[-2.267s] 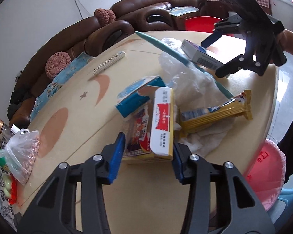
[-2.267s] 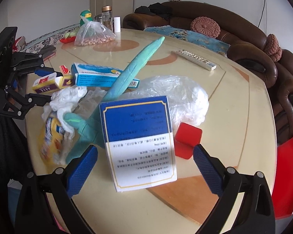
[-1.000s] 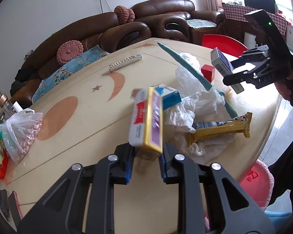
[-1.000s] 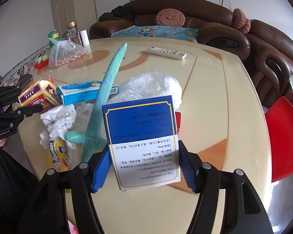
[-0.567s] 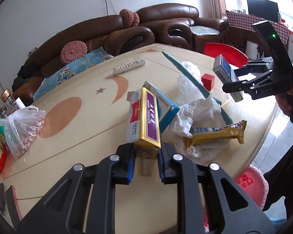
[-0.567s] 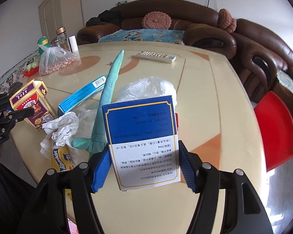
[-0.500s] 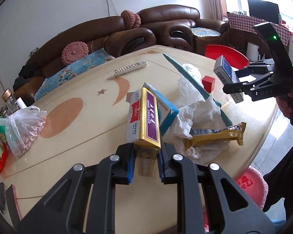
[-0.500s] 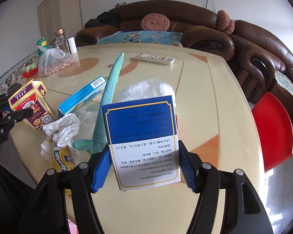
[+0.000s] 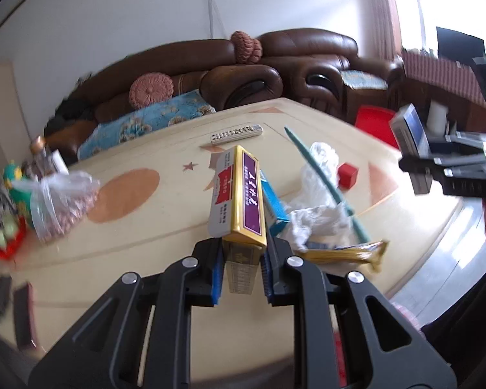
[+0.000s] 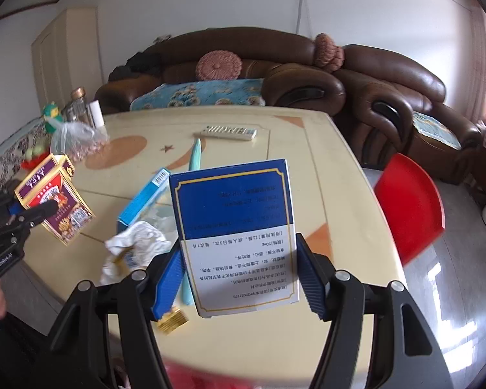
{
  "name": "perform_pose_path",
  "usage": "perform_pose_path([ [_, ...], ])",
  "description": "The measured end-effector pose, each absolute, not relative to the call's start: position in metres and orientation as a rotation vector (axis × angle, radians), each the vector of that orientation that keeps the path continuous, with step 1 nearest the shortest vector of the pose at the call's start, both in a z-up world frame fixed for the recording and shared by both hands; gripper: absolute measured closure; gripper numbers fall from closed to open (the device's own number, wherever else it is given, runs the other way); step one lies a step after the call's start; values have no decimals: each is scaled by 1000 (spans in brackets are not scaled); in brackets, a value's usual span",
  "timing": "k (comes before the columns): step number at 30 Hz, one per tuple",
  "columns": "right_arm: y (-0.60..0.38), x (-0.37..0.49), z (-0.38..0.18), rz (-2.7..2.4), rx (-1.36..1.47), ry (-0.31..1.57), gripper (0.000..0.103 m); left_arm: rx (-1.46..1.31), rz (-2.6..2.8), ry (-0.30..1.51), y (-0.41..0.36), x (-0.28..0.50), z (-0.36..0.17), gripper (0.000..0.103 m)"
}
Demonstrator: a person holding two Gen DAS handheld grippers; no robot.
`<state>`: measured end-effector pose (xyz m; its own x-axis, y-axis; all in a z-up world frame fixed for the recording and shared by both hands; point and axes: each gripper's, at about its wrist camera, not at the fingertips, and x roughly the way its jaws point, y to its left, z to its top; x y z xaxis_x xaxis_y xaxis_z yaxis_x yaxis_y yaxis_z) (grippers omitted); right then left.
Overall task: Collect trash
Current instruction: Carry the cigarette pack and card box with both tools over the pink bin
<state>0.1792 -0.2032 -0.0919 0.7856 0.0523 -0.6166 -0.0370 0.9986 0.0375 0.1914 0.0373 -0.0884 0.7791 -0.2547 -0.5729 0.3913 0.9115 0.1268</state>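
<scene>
Both boxes have risen off the table [image 9: 165, 236] since the earlier frames, and the sofa now fills more of each view. The left gripper [image 9: 241, 270] pinches a gold box [image 9: 239, 201] by its lower end, the box standing up toward 12 o'clock. The right gripper [image 10: 238, 277] clamps a blue-and-white box [image 10: 236, 227] between its blue pads, upright at the picture's centre.

Only the left view shows the red cube [image 9: 347, 175] at 2 o'clock and the yellow wrapper [image 9: 346, 254] whole; only the right view shows the cabinet [image 10: 64, 58] at 10 o'clock and the gold box's red face. On the left gripper's body "GenRobot.AI" can be read in the right view. The blue-and-white box carries small Chinese print, upside down, too fine to read.
</scene>
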Motion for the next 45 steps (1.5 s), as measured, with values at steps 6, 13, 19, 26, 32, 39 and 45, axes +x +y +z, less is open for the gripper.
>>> perform_pose_path([
  [6,-192,133,-68,14,15,643,41,161,-319,593,37,149,-71,83],
  [13,-181,84,-48,31,31,617,41,157,-328,572,26,101,-48,83],
  [19,-173,53,-34,43,27,595,41,145,-334,561,27,73,-38,83],
  [26,-170,33,-26,64,35,593,41,162,-350,560,20,50,-36,83],
  [32,-169,22,-30,65,42,609,41,175,-375,572,13,36,-43,83],
  [39,-171,14,-43,67,61,645,41,186,-403,600,8,29,-55,83],
  [45,-173,14,-62,73,78,685,41,208,-433,632,2,23,-74,83],
])
